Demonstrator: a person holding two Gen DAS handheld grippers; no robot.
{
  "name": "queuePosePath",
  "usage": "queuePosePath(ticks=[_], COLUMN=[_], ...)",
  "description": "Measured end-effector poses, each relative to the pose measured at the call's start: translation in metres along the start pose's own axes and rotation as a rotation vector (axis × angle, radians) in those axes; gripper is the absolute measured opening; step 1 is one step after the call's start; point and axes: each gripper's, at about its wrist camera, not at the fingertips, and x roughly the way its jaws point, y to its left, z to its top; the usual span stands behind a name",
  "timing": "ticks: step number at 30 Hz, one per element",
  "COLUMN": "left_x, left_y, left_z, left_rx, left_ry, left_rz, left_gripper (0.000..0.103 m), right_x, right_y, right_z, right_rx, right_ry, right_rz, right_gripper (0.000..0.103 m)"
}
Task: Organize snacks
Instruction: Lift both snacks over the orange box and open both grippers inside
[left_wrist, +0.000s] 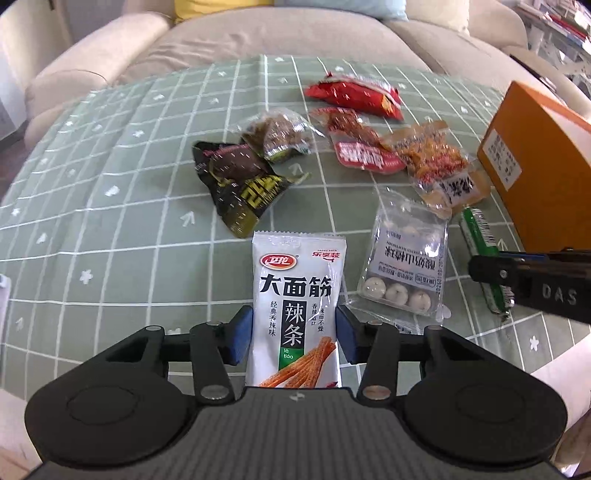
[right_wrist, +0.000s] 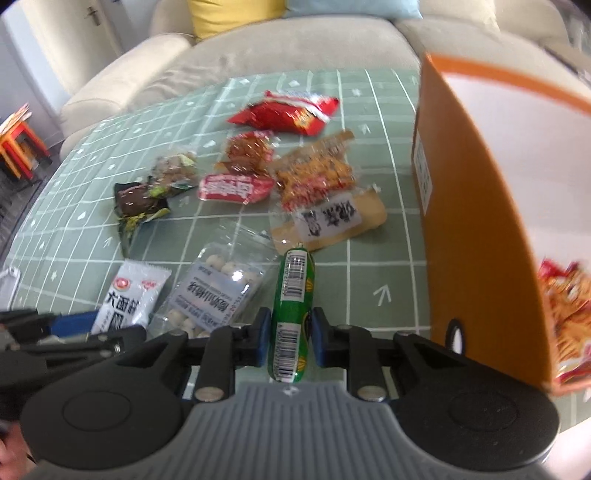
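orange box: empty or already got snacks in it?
Not empty. The right wrist view looks into the orange box, open at the top, and a red snack packet lies inside. How full it is cannot be told.

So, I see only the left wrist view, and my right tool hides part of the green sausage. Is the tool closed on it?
Observer: Yes. In the right wrist view, the right tool has its blue pads pressed on both sides of the green sausage.
Operator: Good. My left tool holds the white latiao packet. Is anything inside the orange box?
Observer: Yes, its open side faces the right camera, and a red snack packet shows inside.
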Motion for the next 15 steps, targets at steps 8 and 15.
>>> queuePosePath(ticks=[8,15], left_x=[-0.042,-0.085], left_y=[-0.006,-0.038], left_z=[0.013,0.043], left_rx=[-0.057,-0.054], left_ry=[-0.083,-0.166], left_rz=[0.001,-0.101], left_gripper=[0.053,0.053], right_x=[-0.04,-0.087], right_y=[0.0,-0.013], right_z=[0.002,0.014], right_rx=[-0.022,-0.022], right_ry=[-0.084,-0.195], right_rz=[0.054,0.09], right_gripper=[0.02,0.02])
